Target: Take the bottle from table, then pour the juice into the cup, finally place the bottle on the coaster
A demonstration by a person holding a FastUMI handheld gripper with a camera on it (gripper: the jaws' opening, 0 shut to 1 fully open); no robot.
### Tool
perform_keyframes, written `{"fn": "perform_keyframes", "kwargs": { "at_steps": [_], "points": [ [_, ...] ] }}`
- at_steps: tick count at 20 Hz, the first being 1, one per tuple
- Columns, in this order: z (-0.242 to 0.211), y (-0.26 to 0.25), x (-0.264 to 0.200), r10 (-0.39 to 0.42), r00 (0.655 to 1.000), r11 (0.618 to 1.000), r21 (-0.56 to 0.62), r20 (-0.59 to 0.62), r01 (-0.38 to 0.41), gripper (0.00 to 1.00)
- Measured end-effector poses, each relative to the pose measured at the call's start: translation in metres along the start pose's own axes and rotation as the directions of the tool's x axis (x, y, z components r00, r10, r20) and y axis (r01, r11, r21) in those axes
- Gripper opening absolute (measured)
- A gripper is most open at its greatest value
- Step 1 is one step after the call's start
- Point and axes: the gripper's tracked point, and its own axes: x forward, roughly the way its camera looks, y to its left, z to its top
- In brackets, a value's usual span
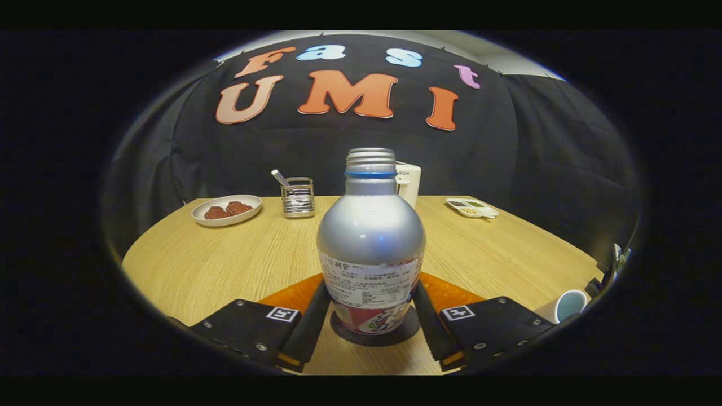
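Gripper view: hand-held gripper [369,321] fingers flank the bottle [370,248] on its coaster [375,334], seemingly pinching its label band. Smooth metal looks slippery, rigid; grip low.

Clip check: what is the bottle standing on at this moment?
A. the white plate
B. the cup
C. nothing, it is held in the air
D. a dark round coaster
D: the bottle stands upright with its base on the dark round coaster on the table, between the fingers of the gripper, which flank its lower part.
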Motion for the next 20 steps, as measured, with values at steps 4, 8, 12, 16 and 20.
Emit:
{"fn": "perform_keyframes", "kwargs": {
  "at_steps": [4, 8, 12, 16, 20],
  "points": [
    [-0.001, -0.002, -0.003, 0.002, 1.0, 1.0, -0.018, -0.001, -0.002, 0.8],
    [-0.006, -0.009, -0.008, -0.019, 1.0, 0.999, -0.049, -0.007, 0.018, 0.82],
    [-0.008, -0.013, -0.017, -0.008, 1.0, 1.0, -0.019, -0.01, 0.008, 0.92],
    [-0.001, -0.017, -0.037, 0.016, 1.0, 0.999, 0.029, 0.02, -0.016, 0.97],
    [0.009, -0.017, -0.068, 0.041, 0.997, 0.994, 0.095, 0.069, -0.047, 0.97]
  ]
}}
